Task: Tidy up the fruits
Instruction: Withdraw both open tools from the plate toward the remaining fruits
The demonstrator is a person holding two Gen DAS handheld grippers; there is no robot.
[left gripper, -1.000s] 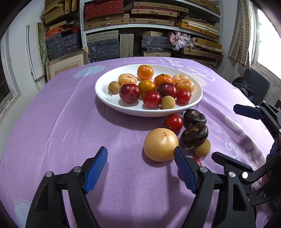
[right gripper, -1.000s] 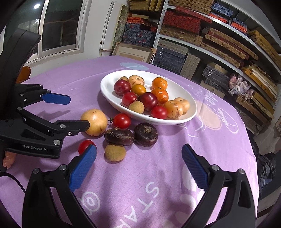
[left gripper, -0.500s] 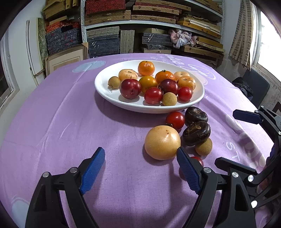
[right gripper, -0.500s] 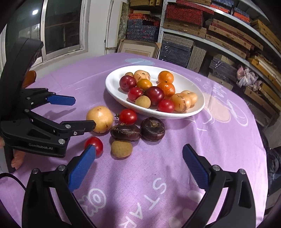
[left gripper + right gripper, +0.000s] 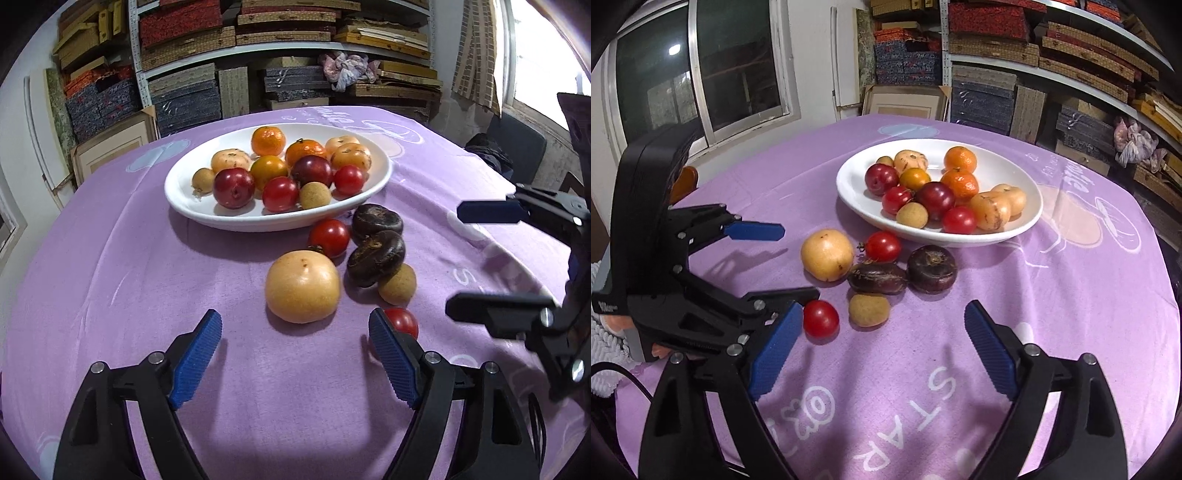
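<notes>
1. Your left gripper [image 5: 295, 354] points down at the purple cloth [image 5: 147, 280]; its jaws stand wide and are closing, with nothing pressed between the blue pads; the yellow pear [image 5: 302, 286] sits just ahead of the gap, untouched.
2. Your right gripper [image 5: 879, 350] also hovers over the cloth; its jaws are closing, yet no fruit lies between them; the nearest pieces, a red tomato [image 5: 820, 318] and a tan longan [image 5: 868, 309], lie just ahead of its left pad.
3. The white plate [image 5: 184, 192] sits mid-table, holding two oranges, two plums, tomatoes, longans and pale speckled fruits; all of these lie inside its rim.
4. Six fruits remain loose on the cloth, near the plate's front edge: the pear; a second tomato [image 5: 329, 237] beside it; two dark chestnuts [image 5: 376, 257], one touching the other; the longan touching the nearer chestnut; the red tomato closest to you.
5. Shelves [image 5: 280, 44] of stacked boxes fill the wall behind the table; a window [image 5: 701, 74] shows in the right view.
</notes>
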